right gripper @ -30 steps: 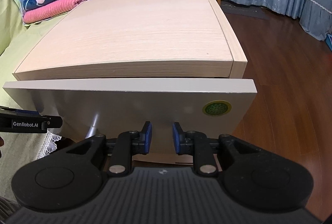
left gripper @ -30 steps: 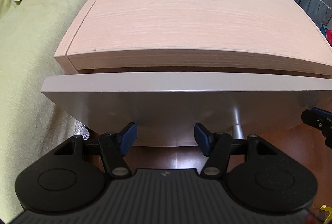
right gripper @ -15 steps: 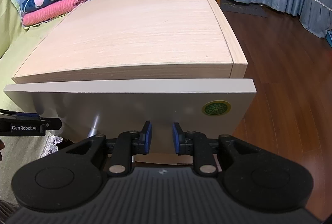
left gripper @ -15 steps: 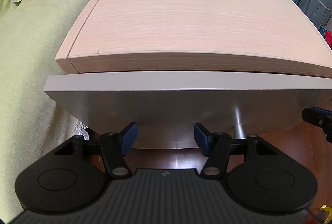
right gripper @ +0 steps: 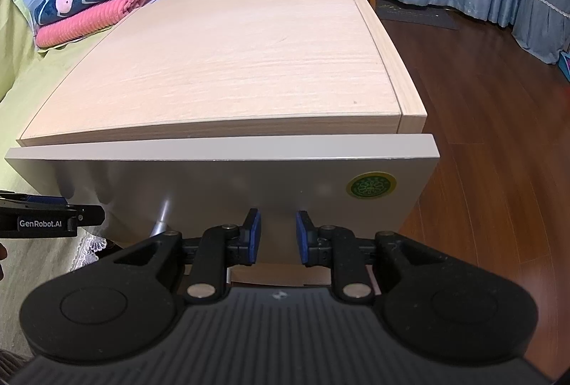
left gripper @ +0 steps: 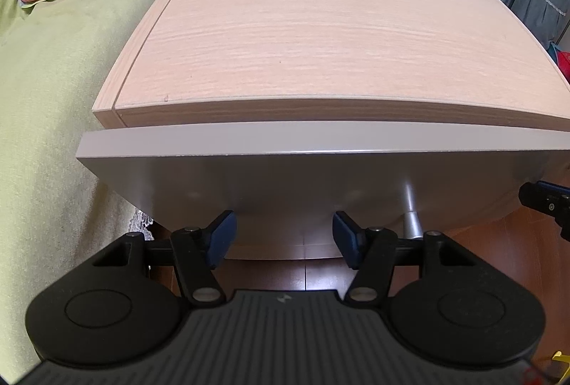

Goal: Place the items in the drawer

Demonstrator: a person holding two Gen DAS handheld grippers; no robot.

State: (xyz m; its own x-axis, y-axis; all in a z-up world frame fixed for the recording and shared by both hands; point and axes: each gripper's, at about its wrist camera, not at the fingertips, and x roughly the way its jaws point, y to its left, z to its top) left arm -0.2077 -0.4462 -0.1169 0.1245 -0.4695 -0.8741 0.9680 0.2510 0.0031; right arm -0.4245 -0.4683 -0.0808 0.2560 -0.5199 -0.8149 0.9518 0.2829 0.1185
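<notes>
The drawer [left gripper: 320, 171] of the nightstand [left gripper: 320, 29] fills the middle of both my views, and its grey front now sits tight under the wooden top. 1 second ago a dark slit showed between that front and the cabinet, in the left wrist view; now I see almost no gap, so the drawer has slid in during this last second. My left gripper [left gripper: 284, 235] is in the lower middle of its frame with its 2 blue pads wide apart and nothing between them, close to the lower edge of the front. My right gripper [right gripper: 278, 237] is in the lower middle of its frame, pads apart by a narrower gap, also empty, just in front of the grey panel near the green sticker [right gripper: 371, 186]. The metal handle [left gripper: 409, 207] shows to the right of my left gripper. I cannot see inside the drawer, so I cannot tell which items lie in it. No loose item is on the top. I judge the closing is nearly finished.
</notes>
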